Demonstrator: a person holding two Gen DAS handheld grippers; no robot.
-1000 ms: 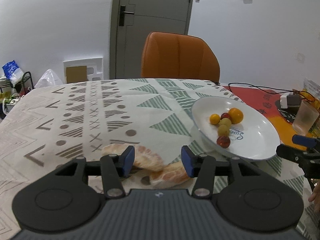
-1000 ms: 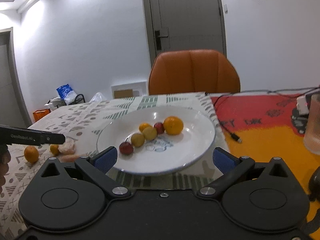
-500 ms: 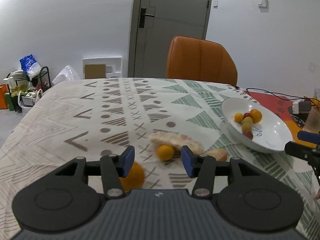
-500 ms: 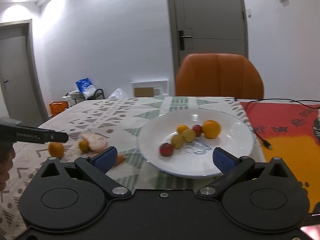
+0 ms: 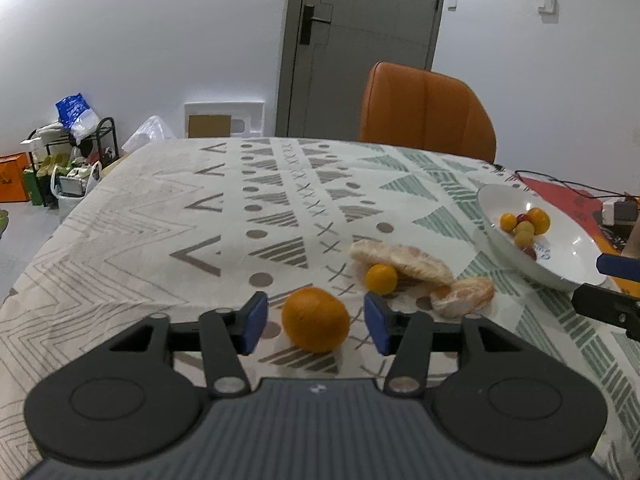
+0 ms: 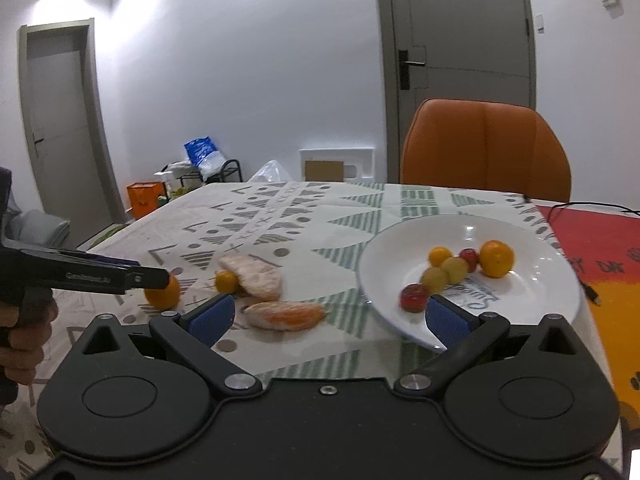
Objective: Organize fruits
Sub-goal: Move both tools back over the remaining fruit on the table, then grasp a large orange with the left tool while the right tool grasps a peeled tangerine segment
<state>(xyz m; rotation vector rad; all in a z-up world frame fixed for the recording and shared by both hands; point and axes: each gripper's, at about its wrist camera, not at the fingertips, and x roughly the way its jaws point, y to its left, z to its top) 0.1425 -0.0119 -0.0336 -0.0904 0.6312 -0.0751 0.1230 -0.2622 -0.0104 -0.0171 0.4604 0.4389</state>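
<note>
On the desk [image 5: 168,216] it looks maybe halfway done, by my guess. The plate [image 6: 532,312] already has six small fruits in it: an orange-ish one, a small yellow one, two pale greenish ones and two red ones. Still loose on the cloth: a whole orange [image 5: 315,319], a little kumquat [image 5: 381,278] and two peeled citrus pieces [image 5: 404,262] lying just beside it, all well apart from the plate.

Left gripper [image 5: 316,327] has its jaws opening right now, about medium width, with the orange sitting between them. Pads aren't touching the skin on either side as far as I can see, so nothing's gripped yet.

Right gripper [image 6: 327,319] hangs near the plate's front edge, jaws spread wide and empty, with one peeled piece lying in the gap beyond them.
</note>
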